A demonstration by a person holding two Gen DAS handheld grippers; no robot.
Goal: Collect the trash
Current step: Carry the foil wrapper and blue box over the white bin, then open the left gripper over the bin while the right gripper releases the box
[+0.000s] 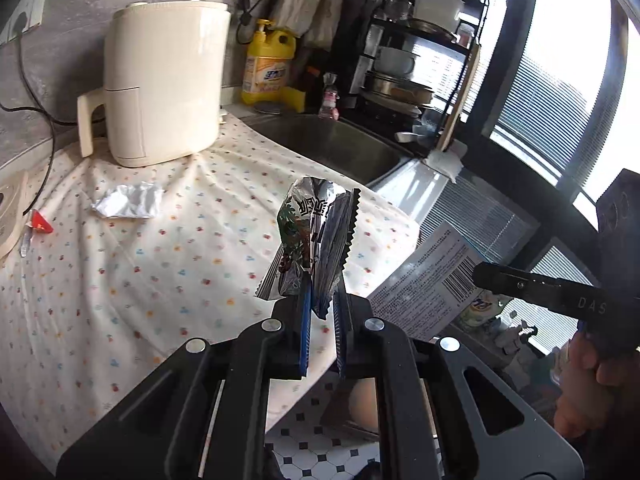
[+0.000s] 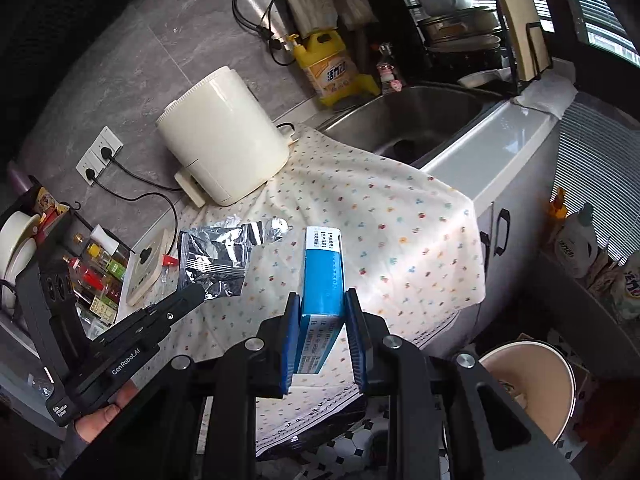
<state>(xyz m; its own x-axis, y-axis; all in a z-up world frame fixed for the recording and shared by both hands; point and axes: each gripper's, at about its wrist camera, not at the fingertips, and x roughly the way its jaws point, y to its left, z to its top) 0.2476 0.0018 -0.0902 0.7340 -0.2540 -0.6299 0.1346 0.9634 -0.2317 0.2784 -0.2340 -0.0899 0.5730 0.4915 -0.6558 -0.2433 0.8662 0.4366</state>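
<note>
My left gripper [image 1: 322,300] is shut on a crumpled foil snack wrapper [image 1: 312,236] and holds it upright above the spotted tablecloth [image 1: 140,280]. The wrapper also shows in the right wrist view [image 2: 216,260]. My right gripper [image 2: 322,300] is shut on a blue and white carton [image 2: 323,276], held above the cloth's front edge; its printed back shows in the left wrist view [image 1: 428,280]. A silver foil scrap [image 1: 128,200] and a small red scrap [image 1: 40,222] lie on the cloth at the left.
A cream air fryer [image 1: 160,84] stands at the back of the cloth. A steel sink [image 1: 340,148], yellow detergent bottle [image 1: 268,64] and dish rack [image 1: 416,52] lie behind. A round bin with a cream liner [image 2: 524,388] stands on the floor at the right.
</note>
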